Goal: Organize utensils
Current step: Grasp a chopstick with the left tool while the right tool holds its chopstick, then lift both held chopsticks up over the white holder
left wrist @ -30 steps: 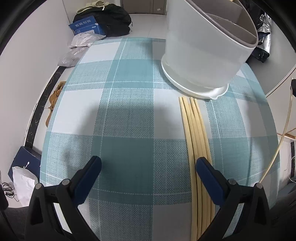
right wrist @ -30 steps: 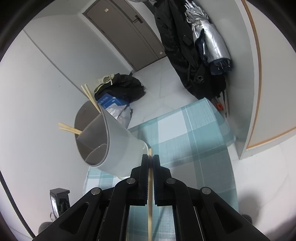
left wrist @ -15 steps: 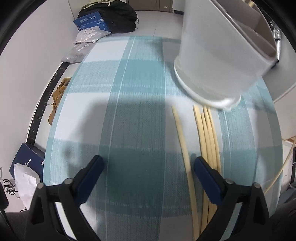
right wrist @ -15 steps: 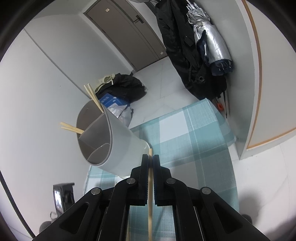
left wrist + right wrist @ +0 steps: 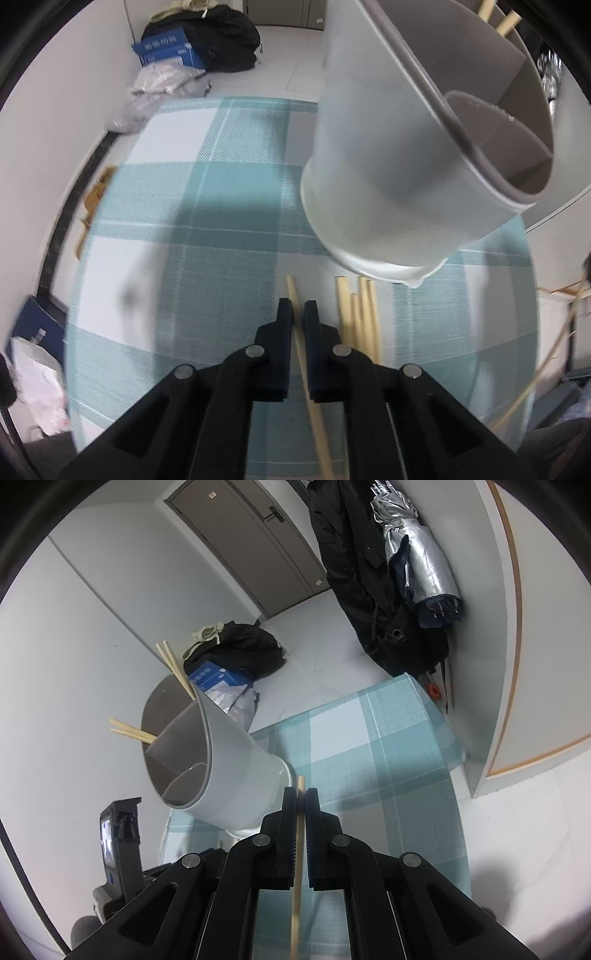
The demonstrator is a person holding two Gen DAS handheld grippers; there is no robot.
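Observation:
My left gripper (image 5: 297, 308) points down at the teal checked tablecloth (image 5: 184, 258). Its jaws are closing on a single pale chopstick (image 5: 290, 286) that lies apart from several loose chopsticks (image 5: 360, 317) to its right. Just beyond them stands the white utensil holder (image 5: 388, 166), with a grey divider inside. In the right wrist view, my right gripper (image 5: 301, 794) is shut on another chopstick (image 5: 296, 904), held above the table beside the holder (image 5: 236, 768). Two pairs of chopsticks (image 5: 173, 668) stick out of the holder's back compartment.
On the floor past the table lie a black bag (image 5: 225, 40), a blue box (image 5: 166, 48) and plastic bags (image 5: 162, 81). A dark coat (image 5: 354, 572) and a silver umbrella (image 5: 421, 565) hang by the wall at right. A small black device (image 5: 118, 834) stands left of the holder.
The left gripper moved right over one chopstick, which now lies apart from the bundle, and its jaws went from wide open to closed on it. The right gripper stayed still.

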